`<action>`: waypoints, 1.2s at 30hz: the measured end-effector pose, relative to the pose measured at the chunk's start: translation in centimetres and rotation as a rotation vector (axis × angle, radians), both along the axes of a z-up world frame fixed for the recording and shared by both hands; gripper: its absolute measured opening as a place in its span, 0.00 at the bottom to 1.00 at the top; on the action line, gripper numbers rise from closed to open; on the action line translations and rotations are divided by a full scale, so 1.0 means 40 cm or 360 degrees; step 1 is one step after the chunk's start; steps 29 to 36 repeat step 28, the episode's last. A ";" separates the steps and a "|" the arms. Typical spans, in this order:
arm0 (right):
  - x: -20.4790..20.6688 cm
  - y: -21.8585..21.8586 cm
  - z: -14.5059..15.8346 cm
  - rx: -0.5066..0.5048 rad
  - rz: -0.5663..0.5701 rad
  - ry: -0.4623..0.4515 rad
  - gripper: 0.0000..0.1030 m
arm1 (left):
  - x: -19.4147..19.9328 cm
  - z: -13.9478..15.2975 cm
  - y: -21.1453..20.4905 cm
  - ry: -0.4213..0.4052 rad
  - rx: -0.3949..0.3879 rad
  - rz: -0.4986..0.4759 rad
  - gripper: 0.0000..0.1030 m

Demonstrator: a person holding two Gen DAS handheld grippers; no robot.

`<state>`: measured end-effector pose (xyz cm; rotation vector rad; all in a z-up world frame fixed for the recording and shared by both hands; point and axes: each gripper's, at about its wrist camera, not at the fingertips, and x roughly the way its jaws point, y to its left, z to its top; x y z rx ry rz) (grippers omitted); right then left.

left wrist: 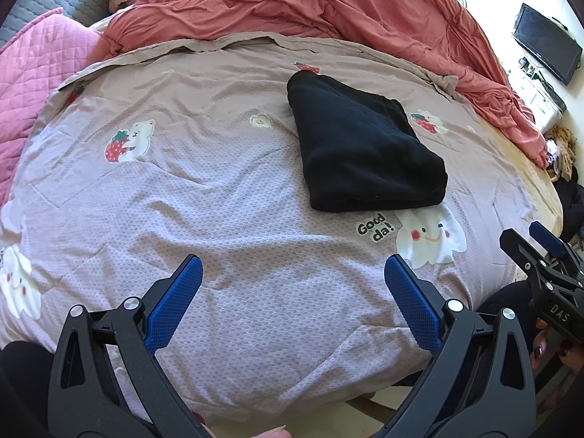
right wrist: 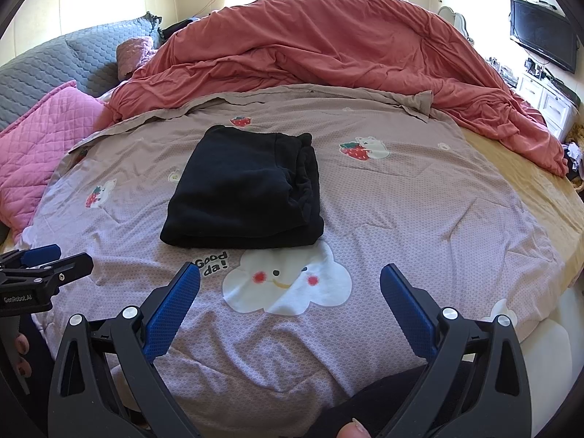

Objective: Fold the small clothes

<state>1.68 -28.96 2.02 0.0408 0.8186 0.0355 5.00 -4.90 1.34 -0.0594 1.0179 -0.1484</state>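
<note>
A black garment [left wrist: 365,146] lies folded into a thick rectangle on the mauve printed bedspread [left wrist: 219,189]; it also shows in the right wrist view [right wrist: 244,189], just beyond a white cloud print. My left gripper [left wrist: 292,270] is open and empty, held back from the garment near the bed's front edge. My right gripper [right wrist: 290,277] is open and empty, over the cloud print, short of the garment. The right gripper shows at the right edge of the left wrist view [left wrist: 540,248]; the left gripper shows at the left edge of the right wrist view [right wrist: 43,259].
A rumpled coral duvet [right wrist: 328,47] is heaped across the back of the bed. A pink quilted pillow [right wrist: 43,146] and a grey pillow [right wrist: 65,62] lie at the left. A television [right wrist: 544,33] and white cabinet [right wrist: 547,98] stand at the right.
</note>
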 end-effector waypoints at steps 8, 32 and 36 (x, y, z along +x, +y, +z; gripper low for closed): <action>-0.005 -0.007 0.006 0.0011 -0.0024 -0.0004 0.96 | 0.000 -0.003 -0.009 0.0012 0.0001 -0.0023 0.91; -0.295 -0.882 -0.088 0.0055 -0.1740 -0.0016 0.95 | 0.175 -0.015 0.717 0.0192 0.0190 0.0983 0.91; -0.295 -0.882 -0.088 0.0055 -0.1740 -0.0016 0.95 | 0.175 -0.015 0.717 0.0192 0.0190 0.0983 0.91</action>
